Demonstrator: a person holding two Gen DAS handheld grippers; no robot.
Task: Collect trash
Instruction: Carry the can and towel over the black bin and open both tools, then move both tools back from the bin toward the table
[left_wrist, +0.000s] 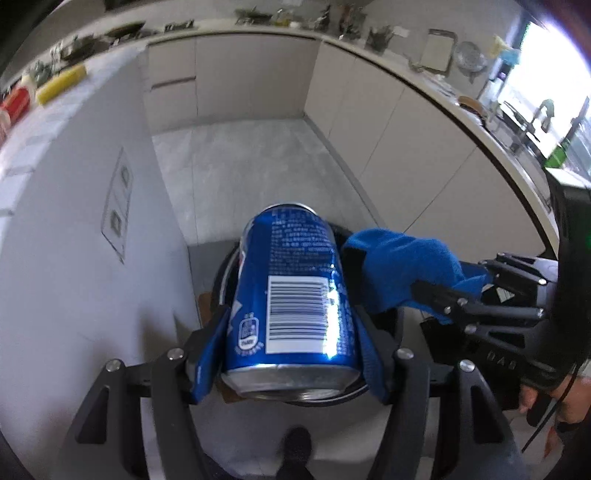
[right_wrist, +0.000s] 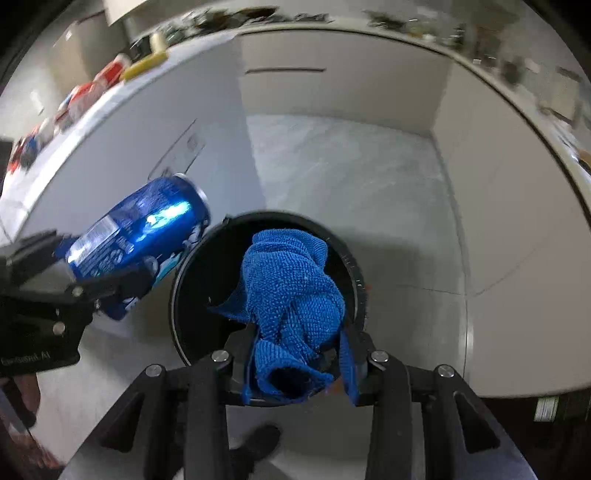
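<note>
Bin (right_wrist: 354, 258) mouth shows plainly only beneath cloth (right_wrist: 291, 288).

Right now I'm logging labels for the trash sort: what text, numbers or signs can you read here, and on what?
"DAB": raised letters on the right gripper body, seen from the left wrist view.
Blue can: barcode and small white print, too small to read.
Left gripper body: white lettering, too blurred to read.
Blue cloth and black bin: no text.
</note>
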